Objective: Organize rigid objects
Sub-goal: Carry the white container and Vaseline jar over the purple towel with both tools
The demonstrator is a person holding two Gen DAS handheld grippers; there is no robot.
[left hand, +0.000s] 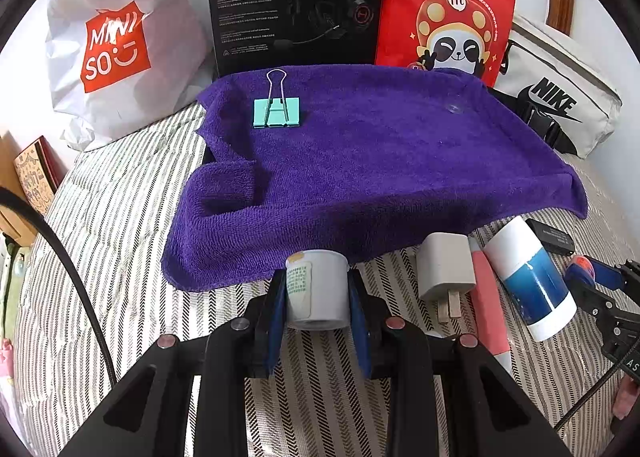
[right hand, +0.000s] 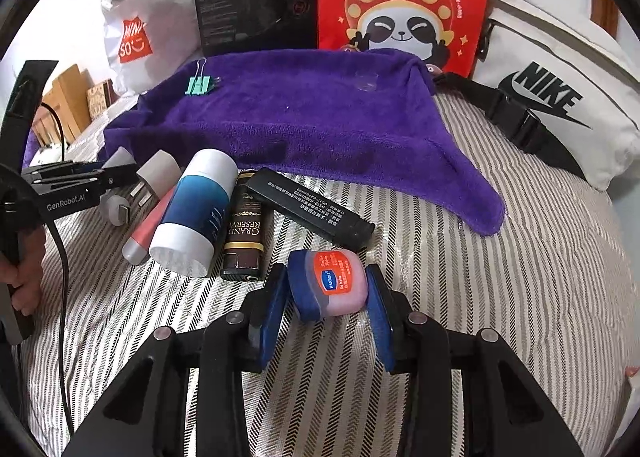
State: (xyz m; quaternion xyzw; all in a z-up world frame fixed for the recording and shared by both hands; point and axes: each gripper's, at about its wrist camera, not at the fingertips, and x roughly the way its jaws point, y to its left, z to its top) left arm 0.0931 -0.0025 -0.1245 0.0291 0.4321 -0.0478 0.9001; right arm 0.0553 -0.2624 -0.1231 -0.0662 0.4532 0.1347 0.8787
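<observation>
My left gripper (left hand: pixel 316 285) is shut on a small grey-white bottle (left hand: pixel 318 289) with a green label, just in front of the purple towel (left hand: pixel 360 161). My right gripper (right hand: pixel 328 293) is shut on a small pink jar (right hand: pixel 340 281) with a blue lid, low over the striped sheet. A green binder clip (left hand: pixel 277 111) lies on the towel's far left part. Between the grippers lie a white charger plug (left hand: pixel 444 269), a pink tube (left hand: pixel 488 305), a blue-and-white cylinder (right hand: pixel 196 209), a brown lighter (right hand: pixel 244 233) and a black stick-shaped case (right hand: pixel 310 209).
Behind the towel stand a white Miniso bag (left hand: pixel 116 53), a black box (left hand: pixel 296 1) and a red panda bag (left hand: pixel 448 13). A white Nike bag (right hand: pixel 552 105) lies at the right. A clear suction cup (right hand: pixel 366 83) sits on the towel. A hand (right hand: pixel 24 277) holds the left gripper.
</observation>
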